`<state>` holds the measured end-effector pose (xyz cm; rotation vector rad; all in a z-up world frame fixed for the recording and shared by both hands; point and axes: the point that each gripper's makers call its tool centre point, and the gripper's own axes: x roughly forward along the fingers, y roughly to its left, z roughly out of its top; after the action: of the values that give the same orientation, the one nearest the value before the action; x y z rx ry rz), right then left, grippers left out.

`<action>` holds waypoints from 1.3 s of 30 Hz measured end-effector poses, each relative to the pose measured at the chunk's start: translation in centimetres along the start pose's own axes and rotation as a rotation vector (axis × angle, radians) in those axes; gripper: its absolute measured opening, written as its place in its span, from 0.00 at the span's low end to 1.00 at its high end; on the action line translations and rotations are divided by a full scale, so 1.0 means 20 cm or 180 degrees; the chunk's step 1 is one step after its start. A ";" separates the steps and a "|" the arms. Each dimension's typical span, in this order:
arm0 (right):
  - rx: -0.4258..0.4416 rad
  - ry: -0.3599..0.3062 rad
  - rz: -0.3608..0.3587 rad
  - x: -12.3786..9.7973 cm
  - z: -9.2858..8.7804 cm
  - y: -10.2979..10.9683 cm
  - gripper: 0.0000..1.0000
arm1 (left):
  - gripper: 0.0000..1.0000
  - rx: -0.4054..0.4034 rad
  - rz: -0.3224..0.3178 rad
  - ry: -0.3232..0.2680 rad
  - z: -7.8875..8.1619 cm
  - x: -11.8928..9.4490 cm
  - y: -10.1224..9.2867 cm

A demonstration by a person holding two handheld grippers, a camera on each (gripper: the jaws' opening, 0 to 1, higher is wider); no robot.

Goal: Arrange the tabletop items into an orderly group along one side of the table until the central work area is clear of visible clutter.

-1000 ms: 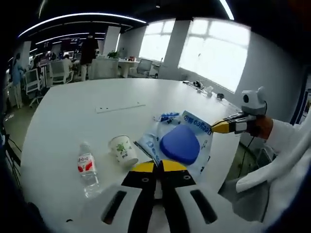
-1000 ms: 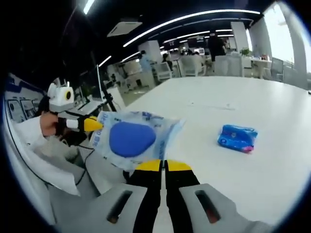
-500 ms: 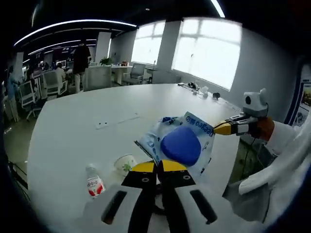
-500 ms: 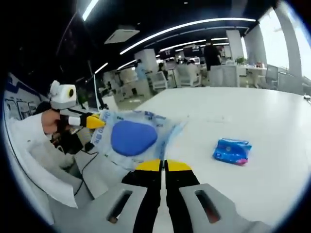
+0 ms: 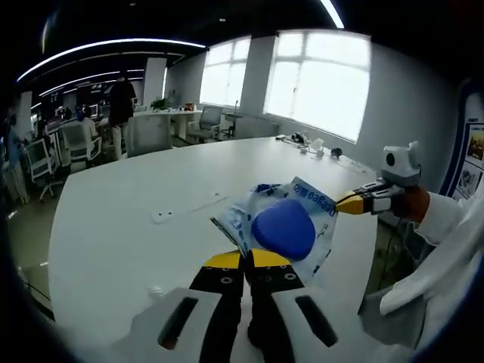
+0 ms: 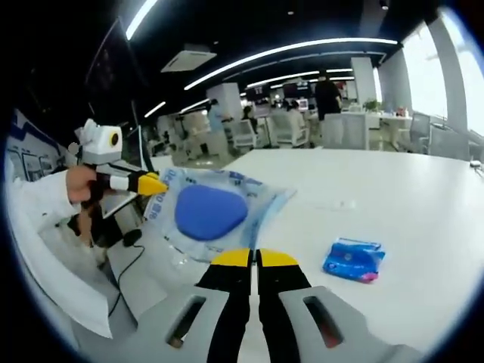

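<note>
Two grippers hold clear pouch (image 5: 283, 225) above white table (image 5: 128, 204); office behind.

office chairs (image 5: 144, 132), bright windows (image 5: 321, 83), ceiling lights (image 6: 302, 53)

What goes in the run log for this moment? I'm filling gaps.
left gripper: shut on clear bag | right gripper: shut on clear bag | blue packet: on table
</note>
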<state>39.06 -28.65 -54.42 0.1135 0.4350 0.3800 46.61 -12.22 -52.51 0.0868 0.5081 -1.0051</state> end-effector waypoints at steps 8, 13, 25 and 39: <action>-0.0018 0.0031 -0.0065 0.11 0.04 -0.07 0.00 | 0.00 -0.0003 0.0003 0.0009 0.04 0.10 0.11; -0.0021 0.0075 -0.0107 0.20 0.03 -0.14 0.00 | 0.00 -0.0029 0.0008 0.0052 0.04 0.18 0.18; 0.0099 0.0224 -0.0176 0.40 -0.06 -0.29 0.00 | 0.00 -0.0075 0.0009 0.0209 -0.03 0.42 0.33; 0.0151 0.0451 -0.0281 0.60 -0.22 -0.47 0.00 | 0.00 -0.0187 -0.0019 0.0415 -0.18 0.70 0.48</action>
<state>50.39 -32.57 -64.82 0.1133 0.5871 0.2917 59.18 -16.86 -63.43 0.0991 0.6570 -0.9936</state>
